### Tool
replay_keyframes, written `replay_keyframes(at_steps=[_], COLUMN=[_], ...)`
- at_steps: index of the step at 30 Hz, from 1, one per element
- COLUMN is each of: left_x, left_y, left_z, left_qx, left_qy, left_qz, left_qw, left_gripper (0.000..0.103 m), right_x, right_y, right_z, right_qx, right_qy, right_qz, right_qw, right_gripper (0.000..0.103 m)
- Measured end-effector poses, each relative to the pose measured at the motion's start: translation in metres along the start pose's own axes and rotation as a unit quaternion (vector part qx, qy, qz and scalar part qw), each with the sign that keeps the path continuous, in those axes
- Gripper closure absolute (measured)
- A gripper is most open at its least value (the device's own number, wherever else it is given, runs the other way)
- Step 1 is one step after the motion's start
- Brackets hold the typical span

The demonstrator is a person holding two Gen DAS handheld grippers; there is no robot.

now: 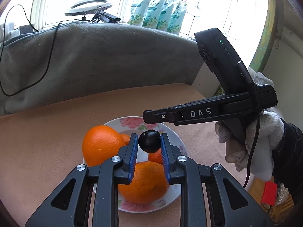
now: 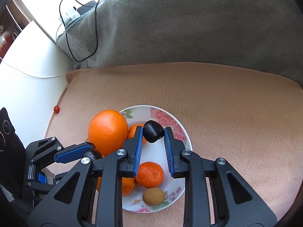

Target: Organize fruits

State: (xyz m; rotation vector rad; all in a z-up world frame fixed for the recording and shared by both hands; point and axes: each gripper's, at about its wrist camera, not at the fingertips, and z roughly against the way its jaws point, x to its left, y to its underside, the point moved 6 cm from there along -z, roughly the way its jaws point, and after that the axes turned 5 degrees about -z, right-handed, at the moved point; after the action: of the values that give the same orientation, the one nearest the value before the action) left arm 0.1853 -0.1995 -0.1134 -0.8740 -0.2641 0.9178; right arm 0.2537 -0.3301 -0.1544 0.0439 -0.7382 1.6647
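Note:
A floral white plate (image 2: pixel 181 130) sits on a peach cushion and holds a large orange (image 2: pixel 108 130), several smaller oranges (image 2: pixel 149 174) and a small tan fruit (image 2: pixel 153 196). My left gripper (image 1: pixel 149 141) is shut on a dark plum (image 1: pixel 149 141) and holds it above the plate (image 1: pixel 170 130). My right gripper (image 2: pixel 153 132) is shut on a second dark plum (image 2: pixel 153 133) above the plate. The left gripper (image 2: pixel 89 152) with its plum shows at the lower left of the right wrist view. The right gripper's side (image 1: pixel 161 116) shows in the left wrist view.
A grey blanket (image 2: pixel 189 28) with a black cable (image 2: pixel 94 30) covers the sofa back behind the peach cushion (image 2: pixel 236 104). A small red fruit (image 2: pixel 56 109) lies at the cushion's left edge. Several pouches (image 1: pixel 157 13) and a ring light (image 1: pixel 90 7) stand on the windowsill.

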Motion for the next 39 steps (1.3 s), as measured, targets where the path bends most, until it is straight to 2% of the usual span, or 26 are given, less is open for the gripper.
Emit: replay_keyframes(at_steps=[3,5,7,8,9,11,13,20,39], left_x=[-0.001,-0.001,-0.001,-0.002,-0.002,-0.002,-0.002,-0.001,0.014], left_y=[0.0,0.0,0.001,0.0,0.0,0.0,0.0,0.0,0.004], left_z=[-0.001,-0.002,-0.002,-0.002,-0.001,0.001,0.002,0.007,0.038], left_qx=[0.001,0.003,0.004,0.005,0.004,0.001,-0.003,-0.005,-0.024], left_qy=[-0.003,-0.004,-0.006,-0.008,-0.008,-0.008,-0.012,-0.019,-0.044], left_qz=[-0.004,-0.005,-0.008,-0.009,-0.01,-0.01,-0.012,-0.009,0.004], left_qw=[1.0,1.0,0.9999,0.9999,0.9999,0.9999,0.9999,0.9998,0.9987], left_gripper=[0.081,0.08,0.079,0.075,0.072,0.058,0.049,0.044,0.044], right_x=[-0.001,-0.002,-0.002,-0.002,-0.002,-0.004,-0.006,-0.008,0.019], right_y=[0.0,-0.001,-0.002,-0.003,-0.004,-0.005,-0.006,-0.007,0.01], right_z=[0.0,0.001,0.003,0.005,0.006,0.009,0.013,0.021,0.045], right_qx=[0.001,-0.003,-0.011,-0.014,-0.016,-0.022,-0.027,-0.041,-0.085], right_qy=[0.004,0.004,0.001,0.0,0.002,0.003,0.002,0.01,0.048], right_qz=[0.001,-0.001,-0.004,-0.004,-0.005,-0.009,-0.014,-0.018,0.022], right_qw=[1.0,1.0,1.0,1.0,1.0,1.0,1.0,0.999,0.995], right_gripper=[0.076,0.057,0.044,0.043,0.043,0.042,0.04,0.038,0.037])
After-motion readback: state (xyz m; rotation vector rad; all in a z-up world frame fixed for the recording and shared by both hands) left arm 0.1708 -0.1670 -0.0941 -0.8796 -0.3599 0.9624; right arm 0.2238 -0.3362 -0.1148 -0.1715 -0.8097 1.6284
